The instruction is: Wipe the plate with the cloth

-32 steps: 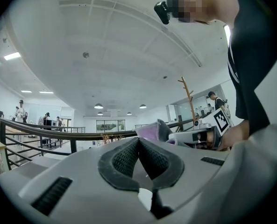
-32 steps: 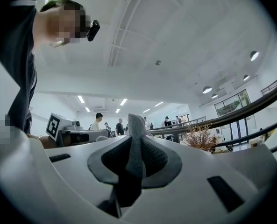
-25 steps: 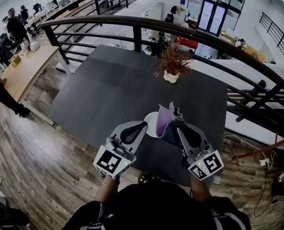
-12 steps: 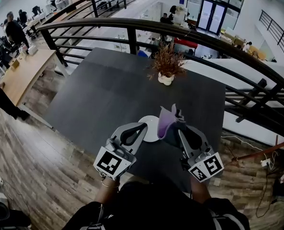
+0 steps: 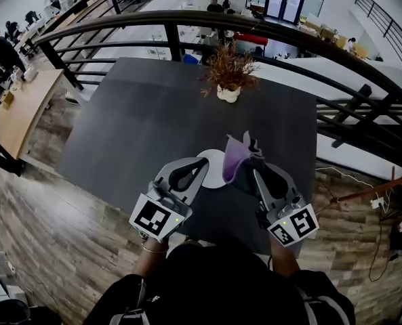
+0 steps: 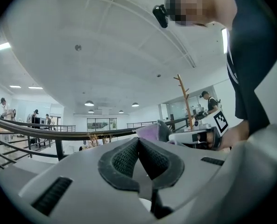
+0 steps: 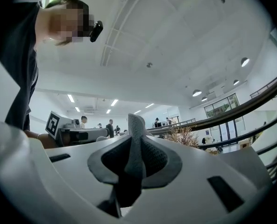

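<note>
Purple-and-grey cloth (image 5: 236, 160), white plate (image 5: 213, 165), dark grey table (image 5: 153, 114).

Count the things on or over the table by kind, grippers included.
1 plate
1 cloth
1 potted plant
2 grippers: left gripper, right gripper
Total: 5

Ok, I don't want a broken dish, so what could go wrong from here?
The plate lies toward the near edge of the table, and the shut left tongs don't clearly hold it; a wipe could slide it. The right tongs pinch just a fold of the cloth, which could pull free.
</note>
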The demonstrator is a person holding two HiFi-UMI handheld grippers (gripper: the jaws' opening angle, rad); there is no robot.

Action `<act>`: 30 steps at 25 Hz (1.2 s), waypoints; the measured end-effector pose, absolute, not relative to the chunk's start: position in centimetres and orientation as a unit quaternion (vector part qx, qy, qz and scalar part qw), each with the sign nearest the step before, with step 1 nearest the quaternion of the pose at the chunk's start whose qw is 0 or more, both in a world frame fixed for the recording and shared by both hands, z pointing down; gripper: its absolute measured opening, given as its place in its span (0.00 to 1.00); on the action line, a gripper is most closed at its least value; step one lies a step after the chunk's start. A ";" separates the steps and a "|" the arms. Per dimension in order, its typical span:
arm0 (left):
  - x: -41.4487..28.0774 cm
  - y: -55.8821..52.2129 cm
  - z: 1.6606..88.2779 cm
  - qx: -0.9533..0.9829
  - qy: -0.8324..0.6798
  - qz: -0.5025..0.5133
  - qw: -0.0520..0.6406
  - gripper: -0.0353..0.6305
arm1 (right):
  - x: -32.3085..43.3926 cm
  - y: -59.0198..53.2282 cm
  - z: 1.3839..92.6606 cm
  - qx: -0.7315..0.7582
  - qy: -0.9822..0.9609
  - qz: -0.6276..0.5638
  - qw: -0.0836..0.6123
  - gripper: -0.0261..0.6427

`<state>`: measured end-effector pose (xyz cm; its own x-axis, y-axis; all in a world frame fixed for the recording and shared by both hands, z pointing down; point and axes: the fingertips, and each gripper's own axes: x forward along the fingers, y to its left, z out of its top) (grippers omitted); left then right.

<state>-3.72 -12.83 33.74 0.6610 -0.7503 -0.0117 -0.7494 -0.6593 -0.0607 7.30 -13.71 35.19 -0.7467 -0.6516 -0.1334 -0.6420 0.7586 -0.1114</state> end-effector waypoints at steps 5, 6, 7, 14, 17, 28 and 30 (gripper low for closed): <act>-4.6 -13.2 34.4 -0.922 0.387 -0.007 0.026 0.06 | 6.1 -14.3 35.9 -0.365 0.927 -0.039 0.075 0.13; -4.8 -13.3 34.6 -0.923 0.385 -0.007 0.021 0.06 | 5.9 -14.4 36.0 -0.367 0.926 -0.039 0.073 0.13; -5.1 -13.4 34.8 -0.924 0.383 -0.007 0.015 0.06 | 5.6 -14.4 36.1 -0.369 0.926 -0.040 0.071 0.13; -5.7 -14.4 37.0 -0.932 0.360 -0.026 -0.015 0.06 | 3.9 -15.1 37.2 -0.376 0.924 -0.057 0.046 0.13; -5.6 -15.4 38.0 -0.935 0.352 -0.022 -0.028 0.06 | 3.9 -15.8 38.1 -0.383 0.921 -0.060 0.037 0.13; -4.9 -17.8 43.2 -0.940 0.333 -0.021 -0.075 0.06 | 4.0 -18.1 43.4 -0.402 0.909 -0.110 -0.004 0.13; -5.0 -18.5 44.1 -0.940 0.334 -0.021 -0.071 0.06 | 3.8 -18.6 44.2 -0.401 0.909 -0.111 -0.010 0.13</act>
